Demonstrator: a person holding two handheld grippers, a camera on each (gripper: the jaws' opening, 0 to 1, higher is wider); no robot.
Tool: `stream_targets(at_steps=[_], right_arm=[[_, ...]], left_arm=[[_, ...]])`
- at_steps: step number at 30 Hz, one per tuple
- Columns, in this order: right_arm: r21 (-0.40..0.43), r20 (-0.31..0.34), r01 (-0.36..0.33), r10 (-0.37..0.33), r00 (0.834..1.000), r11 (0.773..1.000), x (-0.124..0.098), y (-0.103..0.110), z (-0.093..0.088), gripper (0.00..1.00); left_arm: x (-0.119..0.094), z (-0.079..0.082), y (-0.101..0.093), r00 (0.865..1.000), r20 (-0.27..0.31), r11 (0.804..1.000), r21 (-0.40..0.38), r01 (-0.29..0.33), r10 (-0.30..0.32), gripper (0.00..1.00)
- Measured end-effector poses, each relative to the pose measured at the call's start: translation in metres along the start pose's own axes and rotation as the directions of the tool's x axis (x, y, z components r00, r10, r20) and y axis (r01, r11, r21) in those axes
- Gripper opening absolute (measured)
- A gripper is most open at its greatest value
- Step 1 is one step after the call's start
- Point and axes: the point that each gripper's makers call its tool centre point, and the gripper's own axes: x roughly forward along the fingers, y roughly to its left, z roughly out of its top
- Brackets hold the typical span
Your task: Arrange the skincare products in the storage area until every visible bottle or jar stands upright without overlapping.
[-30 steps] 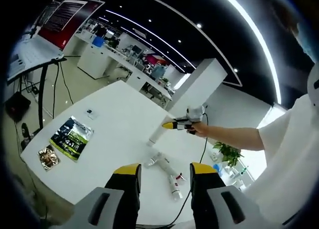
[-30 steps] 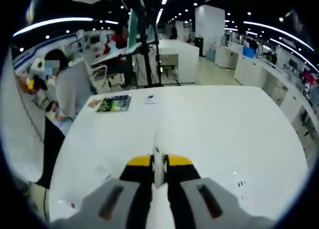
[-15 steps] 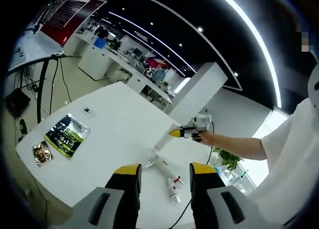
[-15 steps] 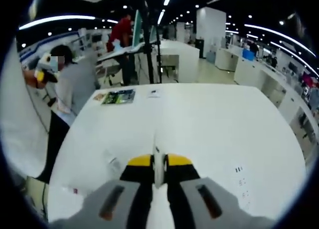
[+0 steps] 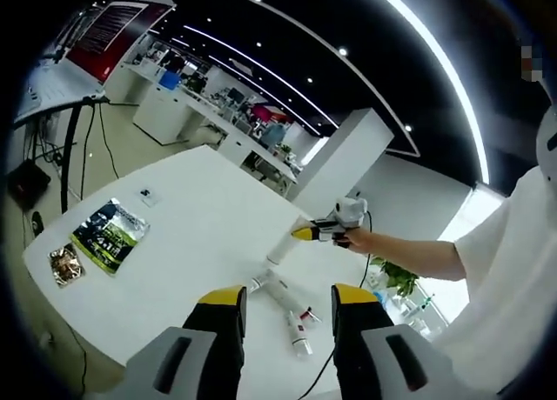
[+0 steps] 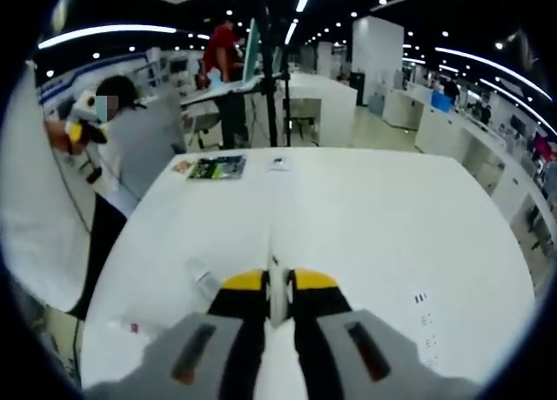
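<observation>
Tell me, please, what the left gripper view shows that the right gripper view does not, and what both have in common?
Left gripper view alone: the right gripper from the side, shut on a white tube, a potted plant, and the open left gripper.

Right gripper view alone: a person in grey beside the table.

Shared: the white table, the green packet and tubes lying flat.

Smooth white plastics on a matt white table

The table [image 5: 200, 209] has a smooth, matt white top with faint sheen. The tube [image 6: 278, 291] pinched in the right gripper [image 6: 278, 283] looks like smooth white plastic; the gripper's yellow fingertips [image 6: 242, 281] are glossy, its grey body matt plastic. Lying bottles [image 5: 287, 300], lower centre of the left gripper view, are shiny white plastic. At left, a snack packet [image 5: 108, 235] is glossy printed foil.
</observation>
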Motion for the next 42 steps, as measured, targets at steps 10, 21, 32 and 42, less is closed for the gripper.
stream_targets(at_steps=[10,21,32,42], right_arm=[[0.018,0.010,0.010,-0.010,1.000,1.000,0.001,0.001,0.000,0.09],[0.033,0.011,0.009,-0.009,1.000,0.999,0.008,0.004,-0.003,0.17],[0.315,0.011,0.091,-0.100,0.995,0.945,-0.003,0.016,-0.049,0.49],[0.467,-0.125,0.295,-0.268,0.955,0.834,-0.032,0.105,-0.135,0.39]], left_arm=[[0.005,-0.008,-0.003,1.000,-0.012,1.000,0.014,0.023,-0.023,0.40],[0.011,-0.008,-0.011,0.999,-0.016,0.998,0.046,0.049,-0.048,0.39],[0.017,-0.014,-0.008,0.998,-0.036,0.998,0.045,0.054,-0.052,0.39],[0.029,-0.025,-0.008,0.995,-0.074,0.997,0.034,0.067,-0.064,0.39]])
